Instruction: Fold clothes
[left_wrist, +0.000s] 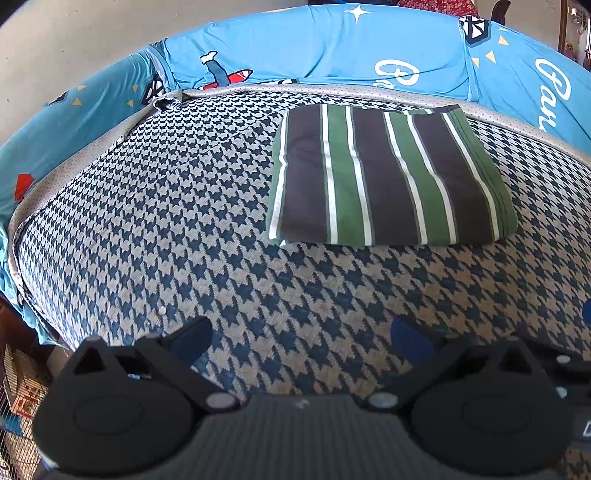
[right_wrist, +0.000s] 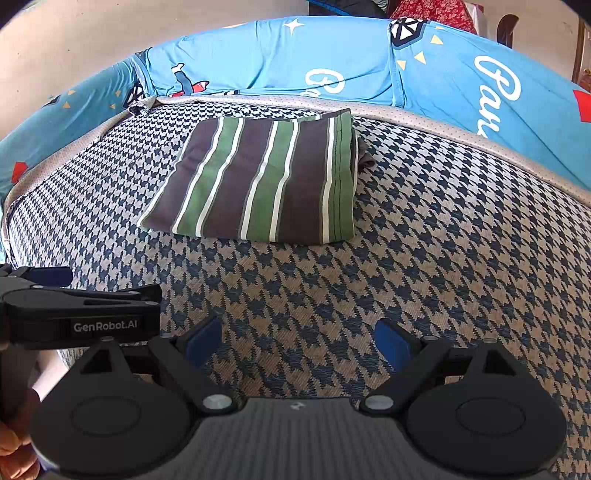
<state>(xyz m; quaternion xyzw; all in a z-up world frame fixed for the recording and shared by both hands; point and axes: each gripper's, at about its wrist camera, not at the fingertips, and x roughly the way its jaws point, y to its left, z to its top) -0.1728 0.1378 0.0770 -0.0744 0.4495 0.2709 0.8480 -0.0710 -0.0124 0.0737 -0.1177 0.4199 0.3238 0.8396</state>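
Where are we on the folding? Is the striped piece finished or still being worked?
Done: the green-and-grey striped garment lies folded into a flat rectangle on the houndstooth cushion. In hand: nothing; the left gripper and right gripper are both open and empty, short of the garment. Left: no other loose clothing shows in either view, so folding looks complete.

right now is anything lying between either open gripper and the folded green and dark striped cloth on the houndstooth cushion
Nothing visible: only bare houndstooth cushion lies between the right gripper, the left gripper and the folded striped cloth.
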